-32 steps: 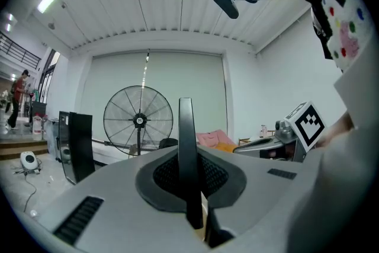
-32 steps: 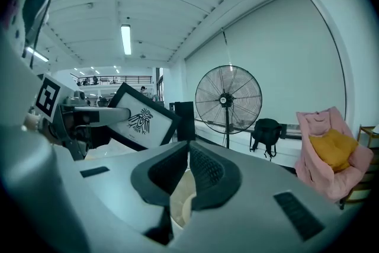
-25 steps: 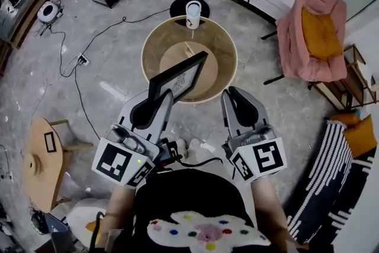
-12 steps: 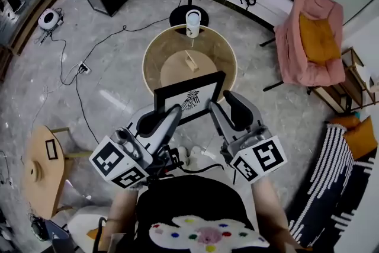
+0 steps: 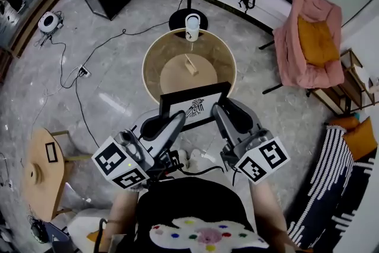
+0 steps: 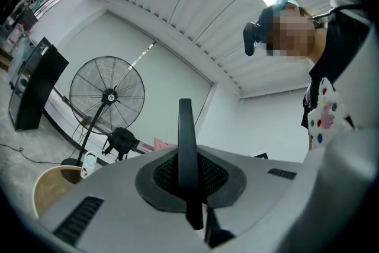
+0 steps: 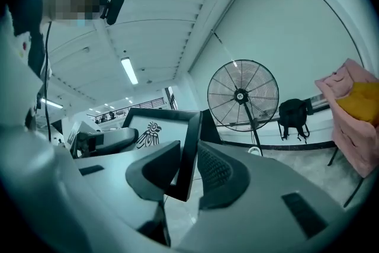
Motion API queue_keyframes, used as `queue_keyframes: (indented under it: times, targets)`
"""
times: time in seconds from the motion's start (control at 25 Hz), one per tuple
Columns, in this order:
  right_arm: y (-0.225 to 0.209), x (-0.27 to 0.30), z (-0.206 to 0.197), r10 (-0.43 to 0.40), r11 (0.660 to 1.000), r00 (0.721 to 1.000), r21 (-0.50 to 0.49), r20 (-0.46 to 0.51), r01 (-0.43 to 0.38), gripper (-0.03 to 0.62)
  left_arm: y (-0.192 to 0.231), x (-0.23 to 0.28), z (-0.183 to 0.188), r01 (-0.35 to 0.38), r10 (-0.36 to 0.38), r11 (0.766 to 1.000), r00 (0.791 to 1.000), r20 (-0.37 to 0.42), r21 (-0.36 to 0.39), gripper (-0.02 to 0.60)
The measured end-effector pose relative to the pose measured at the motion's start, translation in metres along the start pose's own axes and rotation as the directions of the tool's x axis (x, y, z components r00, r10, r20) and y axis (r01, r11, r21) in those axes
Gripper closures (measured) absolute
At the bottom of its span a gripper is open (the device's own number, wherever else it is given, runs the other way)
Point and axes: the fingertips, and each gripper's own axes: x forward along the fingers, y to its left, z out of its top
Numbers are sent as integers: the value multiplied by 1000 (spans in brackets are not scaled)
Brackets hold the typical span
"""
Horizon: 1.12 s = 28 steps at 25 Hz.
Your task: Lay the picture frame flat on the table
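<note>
The picture frame (image 5: 195,107) is off the table (image 5: 157,53), held in the air between the two grippers. In the head view it sits over the round table's 6 o'clock rim. Its glass is tipped up toward the person, and a dark bird print shows on white paper.

The left gripper (image 5: 176,121) pinches the frame's left edge. In its own view the thin black edge stands upright, and both pads press on it. The right gripper (image 5: 225,108) is at the frame's right edge, at about 3 o'clock from the print. Its jaws have just been closing. The frame's corner stands tilted between them, but a gap shows beside it, so they are spread around it and not clamped.

On the table a white cup (image 5: 192,26) stands at the 12 o'clock rim, and a small wooden block (image 5: 190,64) lies near the middle. A fan's base (image 5: 185,19) sits just beyond the cup. A pink armchair (image 5: 311,38) stands at 2 o'clock.
</note>
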Motion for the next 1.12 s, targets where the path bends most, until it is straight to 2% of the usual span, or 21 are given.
queue_keyframes:
  times: [0.24, 0.44, 0.72, 1.12]
  targets:
    - [-5, 0, 5, -53, 998, 998, 20, 15, 53, 505, 2, 2, -1, -21, 21, 1000, 1000, 11, -6, 553]
    - [-9, 0, 6, -113, 993, 993, 29, 19, 113, 507, 7, 4, -6, -80, 80, 997, 997, 7, 12, 542]
    - [-12, -1, 8, -181, 983, 983, -7, 18, 181, 507, 20, 2, -10, -183, 189, 978, 981, -46, 105, 465]
    - [-22, -4, 8, -282, 958, 959, -43, 17, 283, 508, 33, -6, -27, -260, 290, 945, 947, -140, 199, 410]
